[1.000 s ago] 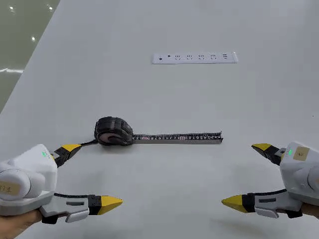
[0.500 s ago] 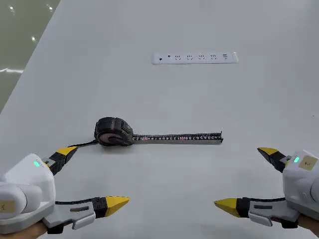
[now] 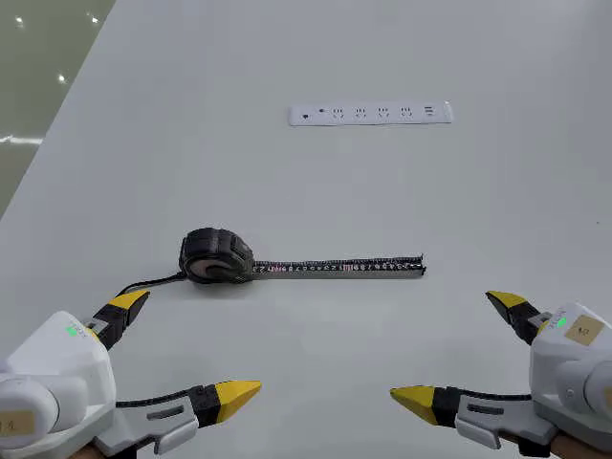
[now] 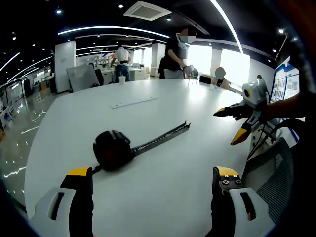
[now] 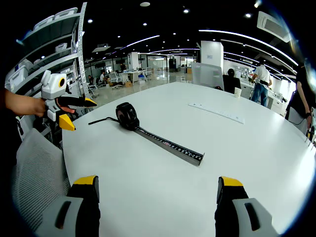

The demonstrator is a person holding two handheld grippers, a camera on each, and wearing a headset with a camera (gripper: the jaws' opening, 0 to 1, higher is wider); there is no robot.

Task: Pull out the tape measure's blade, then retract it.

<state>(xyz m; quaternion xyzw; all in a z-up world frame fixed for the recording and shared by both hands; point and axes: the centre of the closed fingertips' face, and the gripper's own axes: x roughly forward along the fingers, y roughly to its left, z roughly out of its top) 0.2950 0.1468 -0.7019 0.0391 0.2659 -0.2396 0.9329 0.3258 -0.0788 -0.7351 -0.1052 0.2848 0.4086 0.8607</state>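
You are holding the left gripper (image 3: 188,345) and right gripper (image 3: 454,346) wide open, each gripping nothing, low over the white bench (image 3: 382,191). The black round tape measure (image 3: 217,256) is lying beyond them, nearer the left gripper, its marked blade (image 3: 339,267) lying extended rightward. A white power strip (image 3: 370,114) is lying well beyond.
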